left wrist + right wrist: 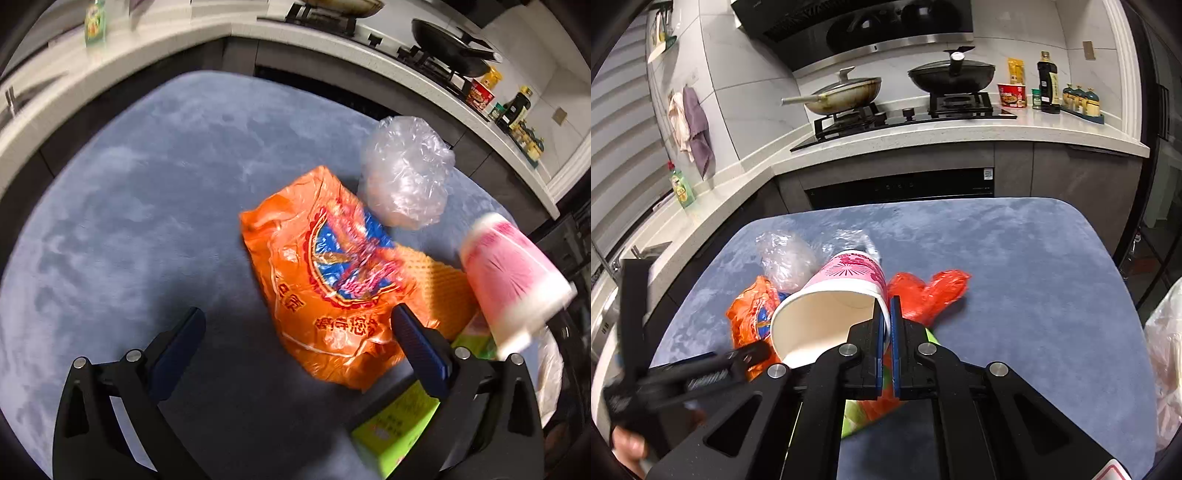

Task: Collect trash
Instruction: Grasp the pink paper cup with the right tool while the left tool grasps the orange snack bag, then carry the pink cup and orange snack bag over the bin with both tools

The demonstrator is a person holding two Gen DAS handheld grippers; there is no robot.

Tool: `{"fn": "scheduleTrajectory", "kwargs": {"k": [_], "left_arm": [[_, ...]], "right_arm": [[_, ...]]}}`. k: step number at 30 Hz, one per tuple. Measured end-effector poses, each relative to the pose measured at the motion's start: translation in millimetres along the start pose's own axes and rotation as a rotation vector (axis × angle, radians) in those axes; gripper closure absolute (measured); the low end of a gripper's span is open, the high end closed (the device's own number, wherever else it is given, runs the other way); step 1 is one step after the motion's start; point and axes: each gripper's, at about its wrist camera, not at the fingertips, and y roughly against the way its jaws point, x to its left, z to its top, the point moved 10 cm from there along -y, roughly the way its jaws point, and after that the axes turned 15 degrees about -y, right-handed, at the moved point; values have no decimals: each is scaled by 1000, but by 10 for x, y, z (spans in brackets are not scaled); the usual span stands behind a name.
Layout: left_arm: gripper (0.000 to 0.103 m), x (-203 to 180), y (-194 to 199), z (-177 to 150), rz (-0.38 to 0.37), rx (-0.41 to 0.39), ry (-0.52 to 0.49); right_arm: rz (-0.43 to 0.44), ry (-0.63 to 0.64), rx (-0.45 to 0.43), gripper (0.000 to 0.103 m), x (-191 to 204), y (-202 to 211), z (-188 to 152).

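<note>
A pink and white paper cup (846,291) hangs tilted above the blue-grey tabletop (1034,280), its mouth towards the right wrist camera. My right gripper (886,310) is shut on the cup's rim, one finger inside and one outside. In the left wrist view the cup (513,273) is at the right, in the air. My left gripper (299,332) is open above the table, its right finger over the near end of an orange printed plastic bag (325,277). A crumpled clear plastic bag (406,173) lies behind the orange one. A red plastic bag (931,291) lies beyond the cup.
A green carton (399,424) lies under my left gripper's right finger, beside an orange waffle-textured piece (443,288). A pale plastic bag (1167,350) hangs off the table's right edge. Behind the table run a kitchen counter (960,136) and a stove with two pans.
</note>
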Motion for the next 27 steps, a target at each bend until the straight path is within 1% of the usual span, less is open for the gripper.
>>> {"fn": "scheduleTrajectory", "kwargs": {"k": [5,6,7,8,9,10,11,12,13,14,16,19,23,27], "left_arm": [[8,-23,-36,83,-26,-25,36],[11,-41,-24,100,-36,-36,43],[20,-67,-1,118,-52,-53,46],[25,-104,11,123,-67,-57,39],[37,-138,19,120,-75,-58,30],[43,-163,25,118,-77,-57,20],[45,-174,33,124,-71,-59,13],[55,-198,66,118,-64,-69,-2],[59,-222,84,125,-59,-75,-11],[60,-234,106,124,-56,-79,-16],[67,-247,172,118,-60,-91,-22],[70,-261,292,115,-53,-110,-34],[71,-304,474,110,-61,-133,-42],[71,-411,758,75,-65,-170,-67]], "right_arm": [[0,-13,4,100,-117,109,-32],[2,-18,3,100,-136,131,-33],[3,-23,2,100,-155,146,-31],[5,-27,0,100,-173,166,-37],[6,-30,0,100,-186,179,-38],[7,-35,0,100,-201,192,-33],[9,-37,0,100,-215,204,-33],[9,-40,0,100,-225,211,-28],[11,-44,-2,100,-235,228,-20],[13,-46,-4,100,-244,246,-16],[18,-54,-14,100,-258,304,3],[27,-61,-33,100,-283,409,49],[39,-74,-65,100,-327,593,140],[46,-82,-100,100,-383,793,233]]}}
